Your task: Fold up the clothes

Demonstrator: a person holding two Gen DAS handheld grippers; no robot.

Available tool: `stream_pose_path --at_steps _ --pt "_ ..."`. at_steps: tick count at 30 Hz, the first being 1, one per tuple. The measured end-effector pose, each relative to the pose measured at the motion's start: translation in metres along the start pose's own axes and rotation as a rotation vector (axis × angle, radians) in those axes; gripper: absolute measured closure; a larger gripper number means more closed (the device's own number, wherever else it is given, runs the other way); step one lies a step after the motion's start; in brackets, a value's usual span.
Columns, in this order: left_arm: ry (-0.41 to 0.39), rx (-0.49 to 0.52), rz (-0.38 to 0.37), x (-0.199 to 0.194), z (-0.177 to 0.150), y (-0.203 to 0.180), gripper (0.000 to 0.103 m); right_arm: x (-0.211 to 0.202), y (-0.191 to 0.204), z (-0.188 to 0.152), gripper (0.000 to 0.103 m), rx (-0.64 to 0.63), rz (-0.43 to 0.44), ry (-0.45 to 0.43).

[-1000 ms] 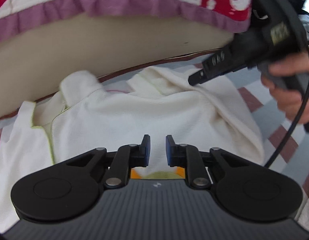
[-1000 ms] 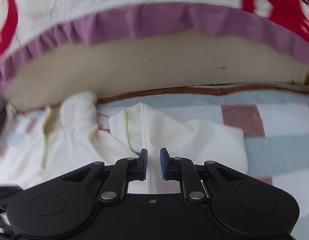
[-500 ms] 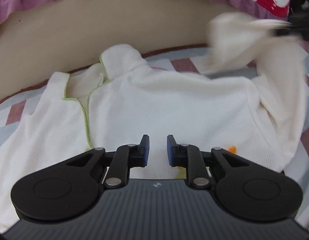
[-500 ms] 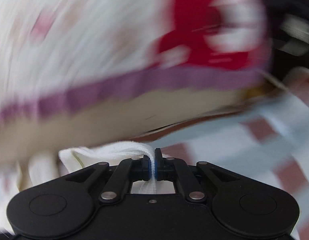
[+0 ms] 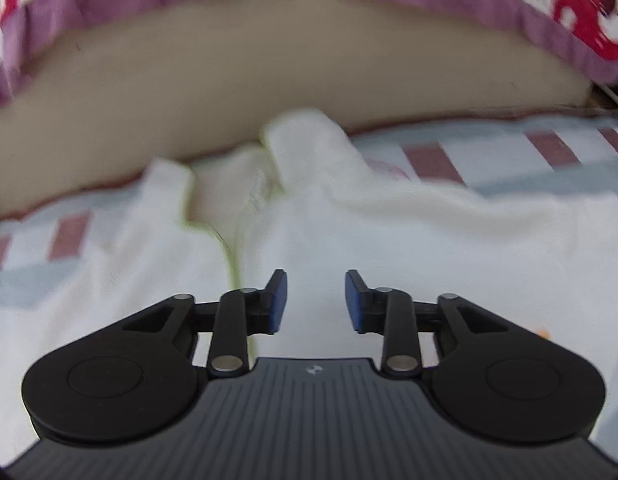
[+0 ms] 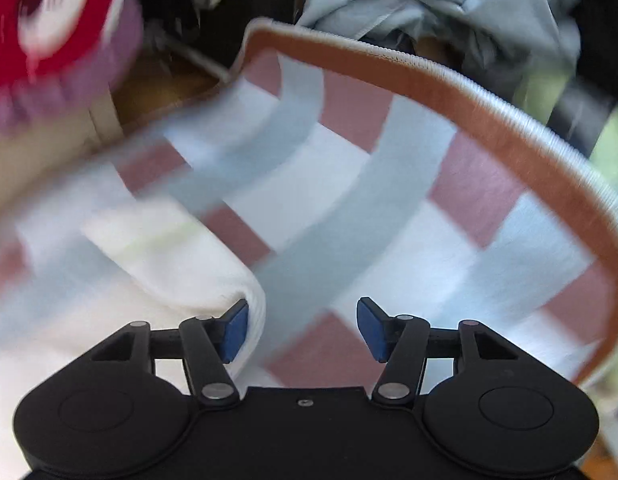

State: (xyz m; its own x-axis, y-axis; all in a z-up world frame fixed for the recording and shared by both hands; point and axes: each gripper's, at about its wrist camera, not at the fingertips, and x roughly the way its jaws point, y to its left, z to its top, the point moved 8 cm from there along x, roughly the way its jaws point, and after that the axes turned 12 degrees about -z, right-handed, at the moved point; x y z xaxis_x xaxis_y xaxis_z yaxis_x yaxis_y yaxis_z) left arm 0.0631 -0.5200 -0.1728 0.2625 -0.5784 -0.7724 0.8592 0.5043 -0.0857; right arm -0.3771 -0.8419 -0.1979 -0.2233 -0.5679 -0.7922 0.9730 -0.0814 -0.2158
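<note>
Under your left hand-held gripper [image 5: 316, 300] the white top [image 5: 389, 248] lies spread on the checked blanket [image 5: 509, 160], collar toward the beige headboard [image 5: 269, 80]; jaws stand partly apart, holding nothing. Your right hand-held gripper [image 6: 302, 330] is spread wide and empty, one blue pad just beside a rolled white edge of the top at the blanket's brown-trimmed border. It looks a light, soft, floppy knit, so it will sag and bunch, I'd judge. Pinch a hem, cuff or shoulder seam, not the loose middle; the lime-green piping marks firmer edges.
</note>
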Motion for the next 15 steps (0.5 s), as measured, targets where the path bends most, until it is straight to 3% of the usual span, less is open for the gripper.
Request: stream_pose_path --at_steps 2,6,8,10,13,15 --pt "-0.031 -0.034 0.003 0.002 0.02 0.013 0.055 -0.009 0.002 0.006 0.041 0.061 0.104 -0.03" --pt "-0.04 -0.087 -0.03 0.029 0.047 0.032 0.045 -0.028 0.032 0.015 0.041 -0.013 0.24 -0.166" --pt "-0.036 -0.099 -0.048 0.045 0.056 0.038 0.045 -0.036 0.048 0.019 0.04 -0.058 0.313 -0.23" --pt "-0.031 -0.11 -0.067 0.061 0.066 0.045 0.045 -0.036 0.065 0.017 0.04 -0.166 0.414 -0.348" --pt "-0.004 -0.159 -0.169 0.077 0.068 0.044 0.038 -0.022 0.062 0.001 0.04 -0.168 0.457 -0.291" --pt "0.054 -0.221 -0.244 0.087 0.061 0.039 0.032 -0.016 0.064 -0.006 0.04 -0.231 0.422 -0.299"
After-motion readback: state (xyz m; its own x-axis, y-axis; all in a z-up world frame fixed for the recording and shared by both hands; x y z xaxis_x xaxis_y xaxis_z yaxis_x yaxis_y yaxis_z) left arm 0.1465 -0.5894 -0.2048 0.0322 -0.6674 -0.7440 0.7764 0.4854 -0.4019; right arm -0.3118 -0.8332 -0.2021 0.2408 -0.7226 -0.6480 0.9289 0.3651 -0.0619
